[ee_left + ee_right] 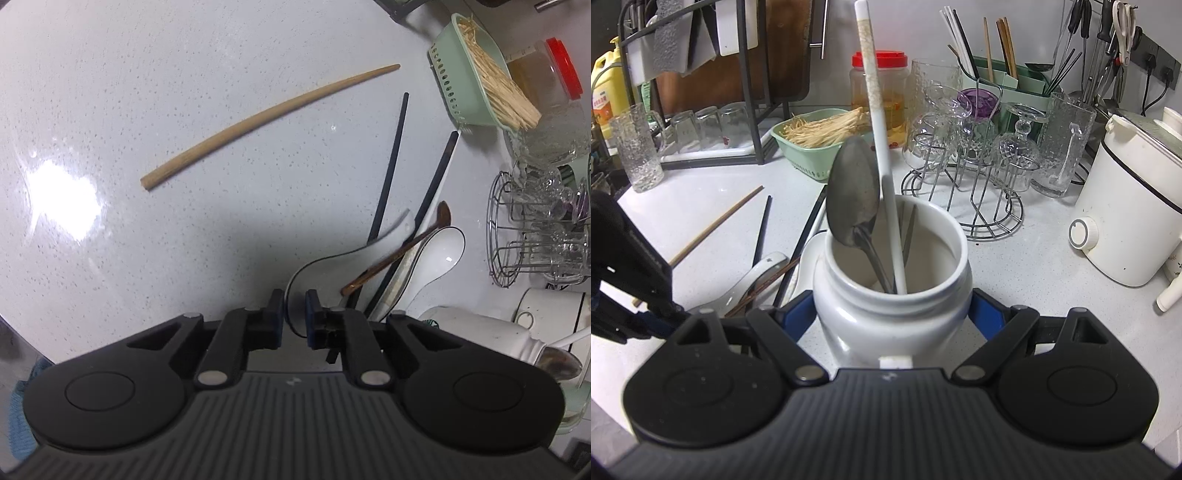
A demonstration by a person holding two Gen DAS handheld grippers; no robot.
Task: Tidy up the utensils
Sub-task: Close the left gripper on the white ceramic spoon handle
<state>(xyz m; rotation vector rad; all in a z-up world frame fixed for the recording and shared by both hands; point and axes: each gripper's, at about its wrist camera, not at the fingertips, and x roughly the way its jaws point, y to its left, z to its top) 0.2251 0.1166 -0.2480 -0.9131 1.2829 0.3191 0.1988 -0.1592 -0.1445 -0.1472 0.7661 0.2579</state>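
My left gripper (294, 314) points down at the white counter (147, 92), shut on the bowl rim of a black-edged white ceramic spoon (369, 251). That spoon's handle rests across two black chopsticks (391, 162), beside a thin brown utensil (402, 251) and a second white spoon (439, 254). Alone to the left lies a wooden chopstick (266, 114). My right gripper (892, 314) is shut on a white ceramic jar (886, 332), one blue pad on each side. A metal spoon (853, 192), a white chopstick (879, 122) and other thin utensils stand in the jar.
Behind the jar are a green basket of toothpicks (812, 147), a red-lidded jar (879, 85) and a wire rack of glasses (975, 158). A white electric pot (1126, 214) stands right. A dish rack (701, 74) with glasses is back left. The counter edge runs along the lower left.
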